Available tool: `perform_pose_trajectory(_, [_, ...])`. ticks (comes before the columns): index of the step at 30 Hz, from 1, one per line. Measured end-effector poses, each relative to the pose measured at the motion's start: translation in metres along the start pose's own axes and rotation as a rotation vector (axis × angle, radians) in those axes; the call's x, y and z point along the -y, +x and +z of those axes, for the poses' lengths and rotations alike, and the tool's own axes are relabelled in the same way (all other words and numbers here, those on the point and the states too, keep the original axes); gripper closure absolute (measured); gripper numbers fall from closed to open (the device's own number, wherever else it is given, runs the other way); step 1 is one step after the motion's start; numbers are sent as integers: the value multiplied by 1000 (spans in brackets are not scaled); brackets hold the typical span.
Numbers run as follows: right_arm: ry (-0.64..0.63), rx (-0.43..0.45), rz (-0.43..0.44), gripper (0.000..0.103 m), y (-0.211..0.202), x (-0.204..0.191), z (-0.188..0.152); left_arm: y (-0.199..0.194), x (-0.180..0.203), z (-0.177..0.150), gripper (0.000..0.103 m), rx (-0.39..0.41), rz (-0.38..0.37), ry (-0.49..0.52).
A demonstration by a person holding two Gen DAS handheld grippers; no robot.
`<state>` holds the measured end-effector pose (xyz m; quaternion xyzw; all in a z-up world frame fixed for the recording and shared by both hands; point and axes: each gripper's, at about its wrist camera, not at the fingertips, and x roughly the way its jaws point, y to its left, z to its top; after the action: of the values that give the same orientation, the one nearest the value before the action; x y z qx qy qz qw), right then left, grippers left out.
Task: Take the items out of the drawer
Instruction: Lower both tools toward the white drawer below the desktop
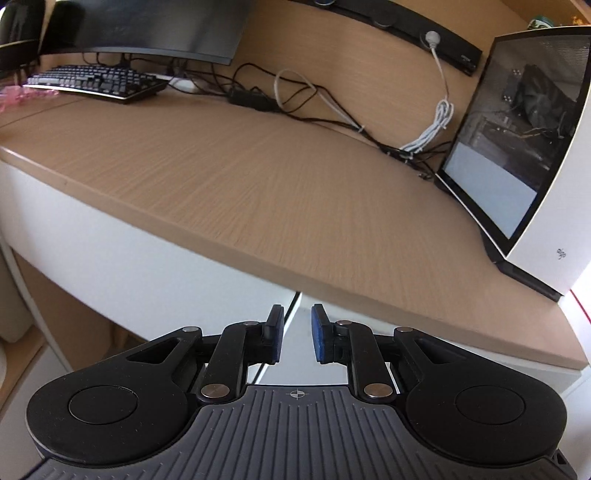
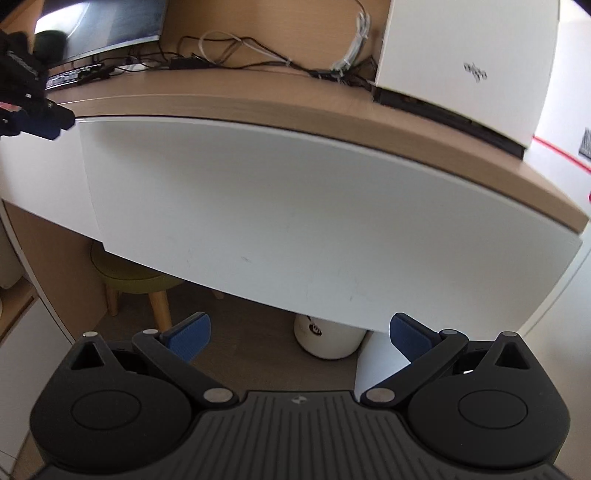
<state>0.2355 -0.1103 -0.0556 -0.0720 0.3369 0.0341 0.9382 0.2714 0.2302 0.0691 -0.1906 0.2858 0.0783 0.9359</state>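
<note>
The white drawer front (image 2: 295, 206) under the wooden desk top (image 1: 258, 177) is shut, so its contents are hidden. My right gripper (image 2: 301, 325) hangs wide open and empty just below the drawer's lower edge. My left gripper (image 1: 297, 314) is held at the vertical seam between two white fronts, right under the desk edge. Its blue pads (image 1: 317, 336) stand a narrow gap apart with nothing between them. The right wrist view also shows the left gripper (image 2: 61, 120) at the far left, by the drawer's top left corner.
On the desk are a keyboard (image 1: 96, 79), a dark monitor (image 1: 155, 26), tangled cables (image 1: 314, 99) and a white computer case (image 1: 524, 147) at the right end. Under the desk stand a green stool (image 2: 133, 273) and a white container (image 2: 328, 338).
</note>
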Motion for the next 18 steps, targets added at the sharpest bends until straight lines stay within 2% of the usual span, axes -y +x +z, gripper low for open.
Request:
perform_pose_trajectory(6, [16,106,6,0,-24,-12,32,8,-12,9,85,-22,-50,2])
perform_pose_trajectory(12, [43,101,-36,0,-22,-28,58,18,-19,13,85,-63,-129,23])
perform_pose_trajectory(18, [21,107,-76,0,-23,-36,67,22,-22,15,81,-89,-182,34])
